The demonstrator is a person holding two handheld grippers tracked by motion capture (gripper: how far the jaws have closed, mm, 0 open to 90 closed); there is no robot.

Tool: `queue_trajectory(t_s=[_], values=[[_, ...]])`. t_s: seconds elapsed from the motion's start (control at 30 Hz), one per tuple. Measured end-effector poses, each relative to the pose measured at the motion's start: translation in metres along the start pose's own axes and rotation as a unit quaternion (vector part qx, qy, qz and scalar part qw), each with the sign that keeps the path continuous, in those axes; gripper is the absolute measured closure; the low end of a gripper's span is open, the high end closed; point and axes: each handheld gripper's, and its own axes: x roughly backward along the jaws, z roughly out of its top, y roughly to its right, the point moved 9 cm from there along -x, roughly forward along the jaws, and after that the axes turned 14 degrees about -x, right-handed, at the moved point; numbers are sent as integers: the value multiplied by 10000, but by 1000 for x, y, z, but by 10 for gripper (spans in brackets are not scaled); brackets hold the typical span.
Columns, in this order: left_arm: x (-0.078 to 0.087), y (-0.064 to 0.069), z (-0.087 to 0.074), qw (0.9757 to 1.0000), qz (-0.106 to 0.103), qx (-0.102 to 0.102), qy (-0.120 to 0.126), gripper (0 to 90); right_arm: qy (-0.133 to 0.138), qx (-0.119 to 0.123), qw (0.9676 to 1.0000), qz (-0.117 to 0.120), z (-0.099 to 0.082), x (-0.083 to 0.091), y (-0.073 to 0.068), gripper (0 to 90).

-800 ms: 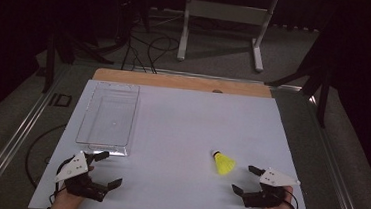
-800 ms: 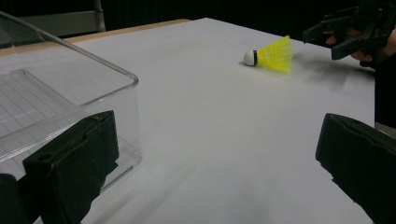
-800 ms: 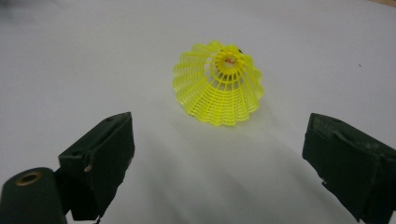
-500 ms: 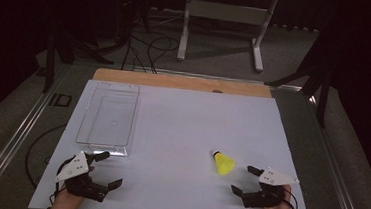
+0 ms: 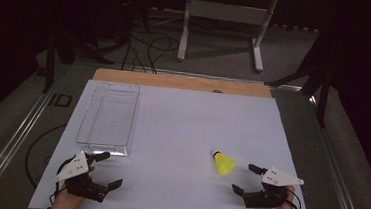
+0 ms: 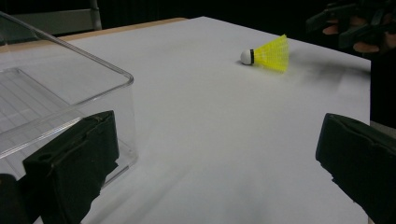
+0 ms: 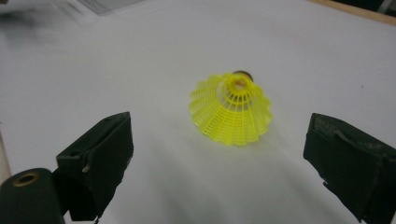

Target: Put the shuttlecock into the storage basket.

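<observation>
Nothing moved, shuttlecock (image 5: 224, 164) mid-table, clear surroundings

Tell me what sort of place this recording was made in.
Probably a lab or studio set up for recording: a white-topped table stands in a dark room, with cables on the grey floor and a white metal stand behind. On the table lie only a clear plastic tray and a yellow shuttlecock.

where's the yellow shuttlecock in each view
High view: shuttlecock lies right of centre, near the right gripper.
Left gripper view: upper right, white tip pointing left.
Right gripper view: centre, ahead of the open jaws.
Shared landmark: clear tray, on the left of the table.
</observation>
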Motion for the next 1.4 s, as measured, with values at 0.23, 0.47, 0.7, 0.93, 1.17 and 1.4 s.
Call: queue_trajectory(t_s=[0.23,0.47,0.7,0.93,1.17,1.4], values=[[0,0,0,10000,-6,-16,-12,3,26,68,10000,-32,25,17,-7,89],[-1,1,0,10000,-27,-10,-21,3,-238,297,9988,-296,36,17,-6,88],[0,1,0,10000,-28,-16,-10,3,-530,264,9977,-341,42,12,-4,82],[-1,1,0,10000,-47,-22,-11,3,-717,177,9961,-474,54,10,0,82],[0,2,0,10000,-52,-19,-7,3,-996,91,9937,-506,57,6,2,82],[-1,2,0,10000,-70,-17,-21,3,-1383,-48,9890,-530,52,1,8,82]])
